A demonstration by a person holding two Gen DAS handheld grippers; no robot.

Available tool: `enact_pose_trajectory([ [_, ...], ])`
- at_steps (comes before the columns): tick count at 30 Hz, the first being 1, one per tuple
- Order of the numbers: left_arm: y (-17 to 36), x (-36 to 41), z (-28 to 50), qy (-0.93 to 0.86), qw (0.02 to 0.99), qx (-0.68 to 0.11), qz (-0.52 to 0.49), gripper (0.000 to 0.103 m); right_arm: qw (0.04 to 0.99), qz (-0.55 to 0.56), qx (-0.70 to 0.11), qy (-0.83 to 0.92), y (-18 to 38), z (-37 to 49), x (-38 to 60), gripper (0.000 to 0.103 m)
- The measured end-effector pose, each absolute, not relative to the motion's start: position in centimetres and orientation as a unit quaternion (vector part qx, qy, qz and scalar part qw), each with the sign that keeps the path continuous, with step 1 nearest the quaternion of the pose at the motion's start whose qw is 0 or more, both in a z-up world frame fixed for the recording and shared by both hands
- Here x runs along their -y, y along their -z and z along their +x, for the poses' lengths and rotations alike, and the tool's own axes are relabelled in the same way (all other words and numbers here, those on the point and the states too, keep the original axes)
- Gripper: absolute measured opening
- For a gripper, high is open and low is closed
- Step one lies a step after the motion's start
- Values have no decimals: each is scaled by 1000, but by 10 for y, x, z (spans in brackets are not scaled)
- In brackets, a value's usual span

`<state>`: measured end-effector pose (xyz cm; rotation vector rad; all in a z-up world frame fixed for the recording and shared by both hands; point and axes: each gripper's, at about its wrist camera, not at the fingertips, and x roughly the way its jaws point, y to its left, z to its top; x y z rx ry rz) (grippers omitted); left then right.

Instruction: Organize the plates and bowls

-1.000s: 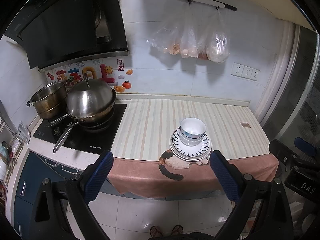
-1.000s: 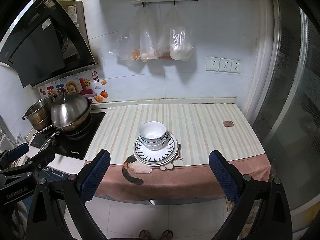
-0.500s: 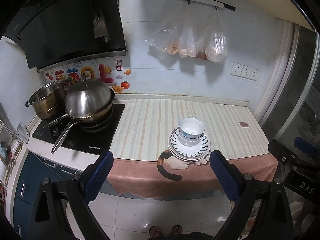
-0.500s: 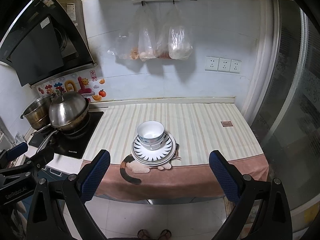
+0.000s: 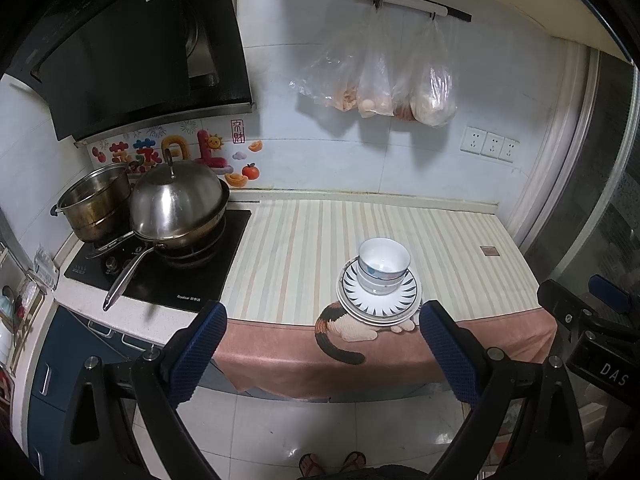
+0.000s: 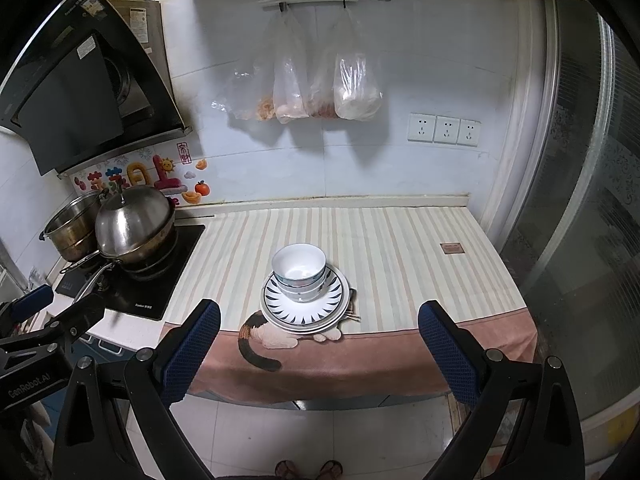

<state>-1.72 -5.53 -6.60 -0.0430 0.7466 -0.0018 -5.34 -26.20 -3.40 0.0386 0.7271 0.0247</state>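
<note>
White bowls (image 5: 383,266) (image 6: 299,272) sit nested on a stack of plates (image 5: 402,300) (image 6: 332,300), the top plate white with dark blue ray marks. The stack rests near the front edge of a striped cloth (image 5: 312,240) (image 6: 400,248) covering the counter. My left gripper (image 5: 322,322) is open, held back over the floor in front of the counter with nothing between its blue pads. My right gripper (image 6: 319,318) is open too, equally far back and empty. Each gripper shows at the edge of the other's view.
A lidded steel wok (image 5: 176,204) (image 6: 134,224) and a steel pot (image 5: 94,206) stand on the black hob at the left. Plastic bags (image 5: 380,84) (image 6: 320,88) hang on the wall. A glass door (image 6: 580,200) borders the right. A person's sandalled feet (image 5: 332,340) are below.
Both grippers drifted slightly, so the stack shifted a little left in both views. Both stayed open and the dishes did not move.
</note>
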Motion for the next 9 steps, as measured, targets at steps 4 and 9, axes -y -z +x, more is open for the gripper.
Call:
enact_pose_trajectory([
  [4,66,55,-18,1,931,-364,-21,99,934,20,-358,-10,35,-51,261,101],
  [9,66,56,-18,1,931,-364,-21,99,934,20,-358,-9,35,-49,260,101],
])
